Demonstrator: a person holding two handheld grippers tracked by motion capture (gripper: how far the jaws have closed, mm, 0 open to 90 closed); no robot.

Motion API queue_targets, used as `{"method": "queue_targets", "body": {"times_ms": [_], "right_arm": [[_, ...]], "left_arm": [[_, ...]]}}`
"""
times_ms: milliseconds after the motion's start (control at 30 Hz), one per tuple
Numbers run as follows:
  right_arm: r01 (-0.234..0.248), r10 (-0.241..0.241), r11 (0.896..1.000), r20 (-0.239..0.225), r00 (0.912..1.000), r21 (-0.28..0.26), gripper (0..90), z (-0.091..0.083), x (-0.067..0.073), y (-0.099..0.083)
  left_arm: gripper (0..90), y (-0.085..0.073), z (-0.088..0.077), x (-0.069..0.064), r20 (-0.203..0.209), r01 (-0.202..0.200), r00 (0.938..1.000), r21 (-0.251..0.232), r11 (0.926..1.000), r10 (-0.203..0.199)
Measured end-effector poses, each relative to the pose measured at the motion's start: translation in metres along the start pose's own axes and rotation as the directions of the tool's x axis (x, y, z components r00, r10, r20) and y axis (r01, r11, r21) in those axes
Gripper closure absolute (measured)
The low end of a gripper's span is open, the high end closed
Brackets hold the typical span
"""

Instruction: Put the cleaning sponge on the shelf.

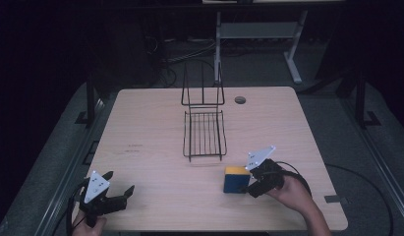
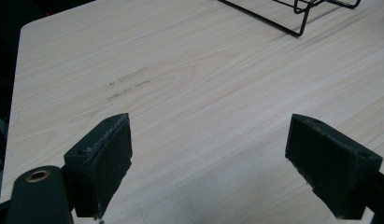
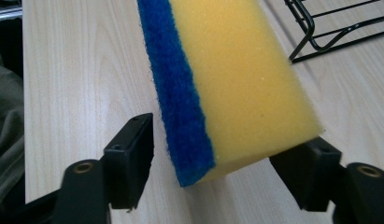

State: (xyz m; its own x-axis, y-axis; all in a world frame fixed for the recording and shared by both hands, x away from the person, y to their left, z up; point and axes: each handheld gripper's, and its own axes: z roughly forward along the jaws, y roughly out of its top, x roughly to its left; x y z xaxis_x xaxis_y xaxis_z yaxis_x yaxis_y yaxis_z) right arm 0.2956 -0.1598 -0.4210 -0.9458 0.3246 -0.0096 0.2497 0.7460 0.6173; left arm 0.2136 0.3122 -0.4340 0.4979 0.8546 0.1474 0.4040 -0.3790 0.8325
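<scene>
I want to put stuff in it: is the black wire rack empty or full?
Empty. The wire rack holds nothing; bare table shows through its bars. The sponge lies outside it.

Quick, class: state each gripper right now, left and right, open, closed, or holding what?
Left gripper: open, nothing between its jaws.
Right gripper: open around the sponge; one jaw touches the yellow side, the other stands clear of the blue side.

High view: fixed above near edge, facing forward and down over whole light wooden table (image 1: pixel 155 123). Left gripper view: low, close to tabletop, facing black wire rack (image 2: pixel 297 18). Right gripper view: very close on yellow-and-blue sponge block (image 3: pixel 227 79). Rack corner shared by all.
</scene>
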Motion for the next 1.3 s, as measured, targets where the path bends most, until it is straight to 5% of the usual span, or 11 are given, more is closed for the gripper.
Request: {"method": "queue_targets", "body": {"times_ms": [567,1300], "right_arm": [[0.035,-0.035,0.999,-0.044,0.9984,-0.007,53.9,0.003,0.003,0.002],[0.073,-0.075,0.997,-0.077,0.9941,-0.028,55.9,-0.003,0.0,0.017]], "left_arm": [[14.1,0.0,0.0,0.0,0.0,0.002,1.0,-0.001,1.0,-0.002],[14.1,0.0,0.0,0.0,0.001,0.001,1.0,-0.001,1.0,-0.001]]}}
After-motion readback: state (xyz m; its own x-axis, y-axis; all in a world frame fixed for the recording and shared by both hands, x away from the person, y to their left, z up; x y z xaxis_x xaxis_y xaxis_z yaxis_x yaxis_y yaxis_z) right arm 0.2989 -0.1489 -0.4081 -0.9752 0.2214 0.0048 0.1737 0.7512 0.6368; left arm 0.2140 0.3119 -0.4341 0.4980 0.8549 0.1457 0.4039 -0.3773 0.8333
